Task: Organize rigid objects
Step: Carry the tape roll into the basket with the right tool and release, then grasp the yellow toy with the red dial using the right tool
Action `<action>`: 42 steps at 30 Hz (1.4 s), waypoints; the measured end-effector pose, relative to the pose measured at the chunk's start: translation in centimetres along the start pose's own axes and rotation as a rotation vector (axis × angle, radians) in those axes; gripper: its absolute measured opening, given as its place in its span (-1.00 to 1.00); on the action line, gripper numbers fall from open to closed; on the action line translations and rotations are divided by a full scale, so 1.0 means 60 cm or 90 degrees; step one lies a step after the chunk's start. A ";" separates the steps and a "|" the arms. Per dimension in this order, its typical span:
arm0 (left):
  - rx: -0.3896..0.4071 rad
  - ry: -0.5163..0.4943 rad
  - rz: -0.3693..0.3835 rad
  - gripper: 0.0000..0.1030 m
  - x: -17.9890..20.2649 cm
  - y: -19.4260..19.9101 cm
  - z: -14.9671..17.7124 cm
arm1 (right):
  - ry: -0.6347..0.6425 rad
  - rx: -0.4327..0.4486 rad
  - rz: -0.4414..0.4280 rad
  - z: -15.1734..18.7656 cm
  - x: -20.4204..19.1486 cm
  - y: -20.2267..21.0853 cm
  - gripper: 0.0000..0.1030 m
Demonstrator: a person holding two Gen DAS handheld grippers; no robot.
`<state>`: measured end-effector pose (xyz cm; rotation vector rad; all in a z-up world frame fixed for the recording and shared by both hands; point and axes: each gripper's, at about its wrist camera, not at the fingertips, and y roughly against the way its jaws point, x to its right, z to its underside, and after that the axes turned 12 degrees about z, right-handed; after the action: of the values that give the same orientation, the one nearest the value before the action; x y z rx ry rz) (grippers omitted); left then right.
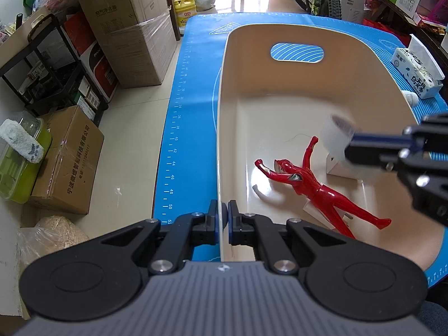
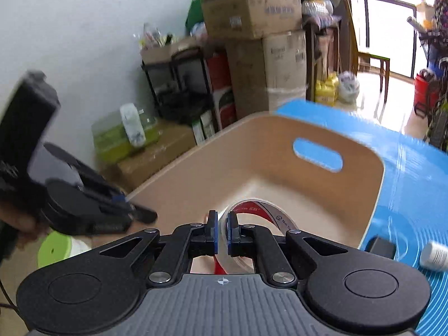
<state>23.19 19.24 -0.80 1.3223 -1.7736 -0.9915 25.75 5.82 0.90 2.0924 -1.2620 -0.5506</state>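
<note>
Nearest the left wrist camera, the left gripper [image 1: 223,218] is closed on the near rim of the beige bin [image 1: 224,89], its 2 pads pinching the thin wall from either side and steadying it on the blue mat [image 1: 193,64]. Nearest the right wrist camera, the right gripper [image 2: 222,231] is clamped on the wall of a roll of clear tape [image 2: 260,224], 1 pad inside the ring and 1 outside; the roll sticks out ahead of the fingertips, above the bin's open interior.

Below and ahead of the left gripper, a red action figure [image 1: 308,184] lies face up on the bin floor, with a small white box [image 1: 343,168] just beyond it, under the incoming tape.

The step in hand appears to be dropping the tape into the bin. To do it well, the right gripper should carry the roll lower into the bin and toward bare floor ahead of the figure, then open only once the roll is close to the bottom, so it does not bounce or roll onto the toy. The left grip should hold the rim firm throughout. A white bottle [image 2: 435,256] lies on the mat to the right of the right gripper, outside the bin.
</note>
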 end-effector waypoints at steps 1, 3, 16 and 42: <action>0.000 0.000 0.000 -0.86 0.000 0.000 0.001 | -0.003 -0.008 -0.001 0.003 0.002 -0.003 -0.65; 0.000 -0.001 -0.001 -0.86 0.001 0.000 0.001 | -0.012 -0.012 0.001 0.006 0.011 -0.002 -0.61; 0.001 -0.001 -0.001 -0.85 -0.001 0.002 0.000 | -0.140 0.038 0.076 0.012 0.143 0.070 0.33; 0.000 -0.005 -0.002 -0.85 0.001 0.000 -0.001 | -0.422 -0.157 0.193 0.137 0.315 -0.047 0.61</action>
<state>23.22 19.15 -0.74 1.3233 -1.7780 -0.9987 30.93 -12.44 -7.55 1.5140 -1.7234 -1.2491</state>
